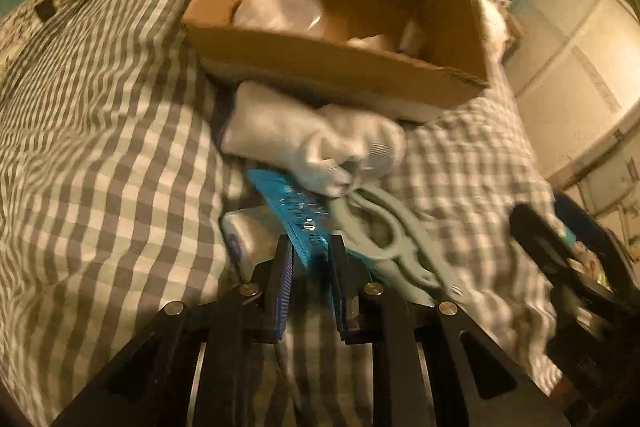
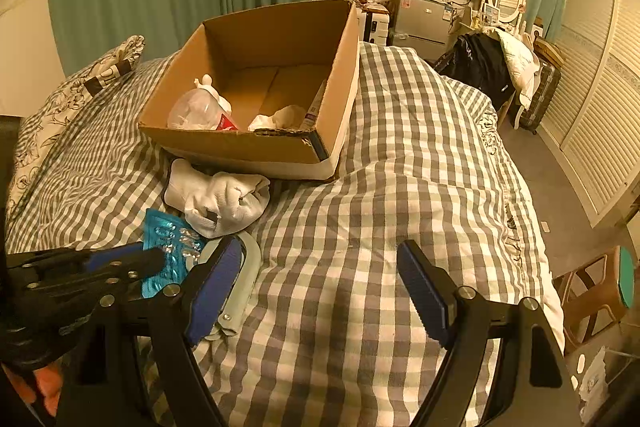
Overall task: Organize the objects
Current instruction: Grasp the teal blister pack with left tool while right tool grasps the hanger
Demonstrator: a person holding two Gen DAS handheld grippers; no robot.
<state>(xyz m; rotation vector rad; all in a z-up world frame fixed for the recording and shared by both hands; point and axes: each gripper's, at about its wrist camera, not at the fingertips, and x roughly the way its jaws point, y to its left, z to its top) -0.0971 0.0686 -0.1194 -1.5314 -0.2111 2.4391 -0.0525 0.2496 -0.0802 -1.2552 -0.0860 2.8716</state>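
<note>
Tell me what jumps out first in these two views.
The open brown cardboard box sits mid-bed on the grey checked duvet, some items already inside. Before it lies a crumpled white cloth glove. The left gripper is clamped on a blue blister pack.

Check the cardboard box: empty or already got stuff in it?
Not empty. The cardboard box sits open-topped on the bed, holding a clear plastic bottle and crumpled white paper; much of its floor is bare.
</note>
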